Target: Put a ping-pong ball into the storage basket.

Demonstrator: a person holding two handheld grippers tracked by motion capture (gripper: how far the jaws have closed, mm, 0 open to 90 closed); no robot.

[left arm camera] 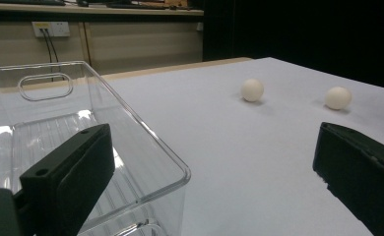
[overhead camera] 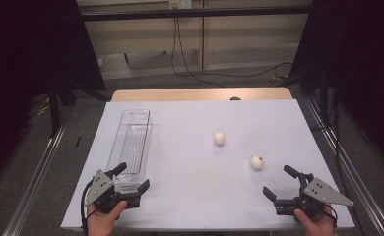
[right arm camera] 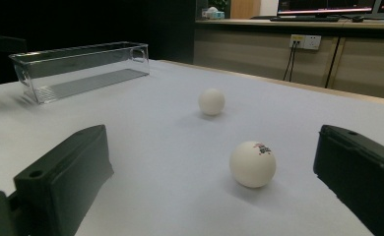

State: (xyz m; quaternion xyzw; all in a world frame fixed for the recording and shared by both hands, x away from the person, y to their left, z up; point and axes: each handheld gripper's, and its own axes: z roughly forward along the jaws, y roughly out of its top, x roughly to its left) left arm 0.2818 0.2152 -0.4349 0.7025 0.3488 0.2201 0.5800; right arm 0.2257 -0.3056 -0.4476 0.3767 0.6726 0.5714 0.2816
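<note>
Two black jaws of the left hand-held gripper (left arm camera: 207,172) are seen at the bottom of the left gripper view, spread wide with nothing between them; one jaw stands over the near end of a clear plastic bin (left arm camera: 101,142), the other over the bare white table (left arm camera: 249,162). In the high view this left hand-held gripper (overhead camera: 131,179) is found at the lower left of the frame, held by a hand (overhead camera: 103,220), its jaws straddling the near corner of the clear plastic bin (overhead camera: 131,142), which runs lengthwise toward the upper left.

At the lower right of the high view the right hand-held gripper (overhead camera: 278,181) is held by the other hand (overhead camera: 318,221), its jaws likewise wide apart and empty. A white ball with a small printed mark (right arm camera: 252,163) is seen low in the right gripper view, between the jaw lines but ahead of them, untouched. In the high view that ball (overhead camera: 257,162) lies right of centre, just beyond the right hand-held gripper. A second white ball (overhead camera: 219,138) rests near the centre of the frame, well apart from the bin.
</note>
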